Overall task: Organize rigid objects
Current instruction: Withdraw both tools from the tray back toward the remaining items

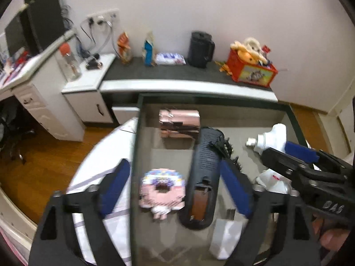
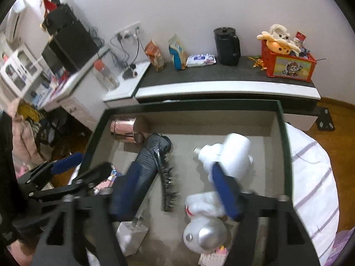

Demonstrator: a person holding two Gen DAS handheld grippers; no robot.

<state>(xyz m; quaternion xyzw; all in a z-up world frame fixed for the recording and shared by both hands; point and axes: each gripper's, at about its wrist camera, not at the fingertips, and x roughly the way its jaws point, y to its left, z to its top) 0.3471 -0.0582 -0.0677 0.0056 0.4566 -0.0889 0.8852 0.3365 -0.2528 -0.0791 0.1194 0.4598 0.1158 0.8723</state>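
Dark blue plastic, the hair dryer (image 1: 203,177) lies lengthwise in the box (image 1: 221,98), a comb (image 2: 168,184) beside it. Our left gripper (image 1: 175,190) hangs over it with jaws apart, also straddling a pink roll (image 1: 162,191). Our right gripper (image 2: 168,188), also spread wide, hovers over the white bottles (image 2: 230,157). A copper cup (image 1: 179,123) lies on its side at the back.

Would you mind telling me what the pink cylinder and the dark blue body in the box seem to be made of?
Pink cylinder: probably polished metal or foil, given its mirror-like rose-gold reflections. Dark blue body: likely matte moulded plastic, with dull sheen and printed text.
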